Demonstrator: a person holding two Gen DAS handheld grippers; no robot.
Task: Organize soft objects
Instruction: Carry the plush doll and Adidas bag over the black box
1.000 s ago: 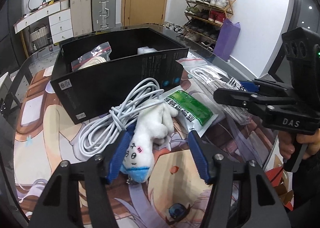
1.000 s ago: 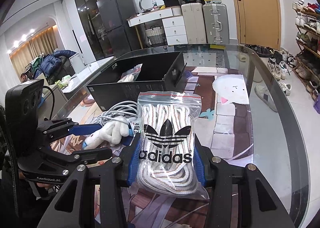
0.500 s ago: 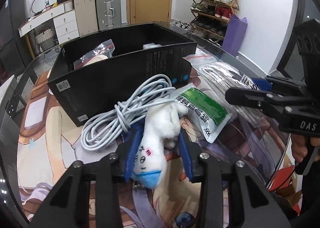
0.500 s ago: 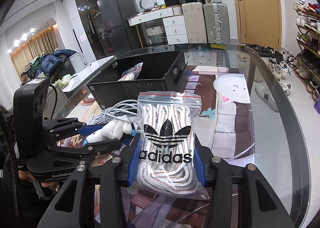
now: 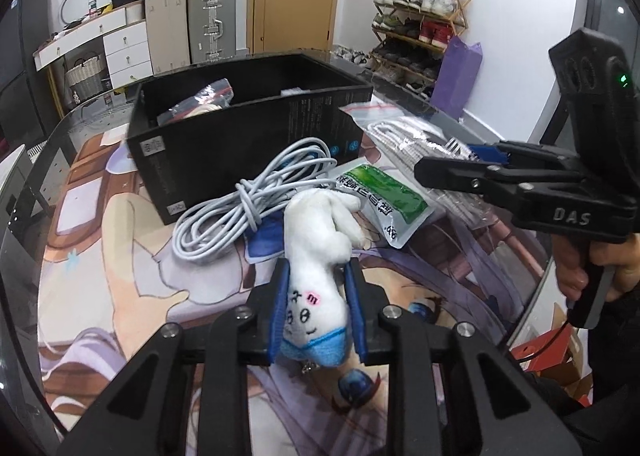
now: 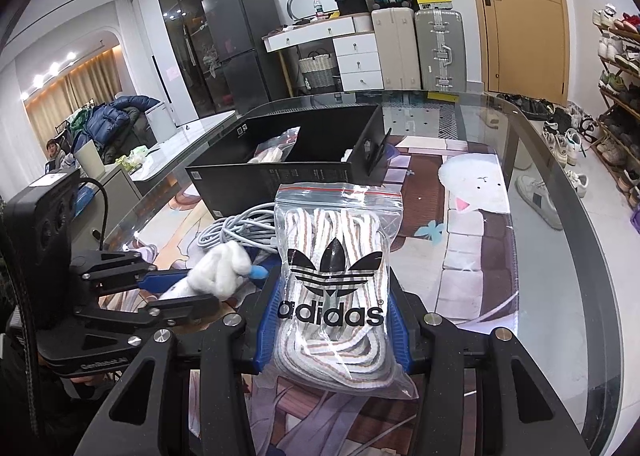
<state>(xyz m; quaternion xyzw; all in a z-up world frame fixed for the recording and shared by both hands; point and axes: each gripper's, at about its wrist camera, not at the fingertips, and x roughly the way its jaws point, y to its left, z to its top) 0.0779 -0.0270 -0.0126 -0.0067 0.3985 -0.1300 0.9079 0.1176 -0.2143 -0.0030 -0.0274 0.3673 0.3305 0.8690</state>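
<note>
A white plush toy (image 5: 316, 240) with a blue end lies head toward me on the printed mat. My left gripper (image 5: 316, 272) is closing its blue pads (image 5: 280, 296) on the toy's sides, and they press into it. In the right wrist view the same toy (image 6: 218, 268) sticks out of the left gripper (image 6: 188, 292). My right gripper (image 6: 334, 296) is shut on a clear zip bag of striped laces (image 6: 332, 248) with a black logo, held just above the mat. From the left wrist view that bag (image 5: 404, 135) shows behind the right gripper (image 5: 444, 167).
An open black box (image 5: 248, 143) stands behind the toy with a bagged item inside. A coiled white cable (image 5: 248, 207) and a green-and-white packet (image 5: 380, 199) lie between box and toy. The glass table's rim (image 6: 560, 215) curves along the right.
My left gripper's jaws have narrowed from wide apart to pressing on the plush toy, and it has slid slightly forward. The right gripper and its bag have stayed still.
</note>
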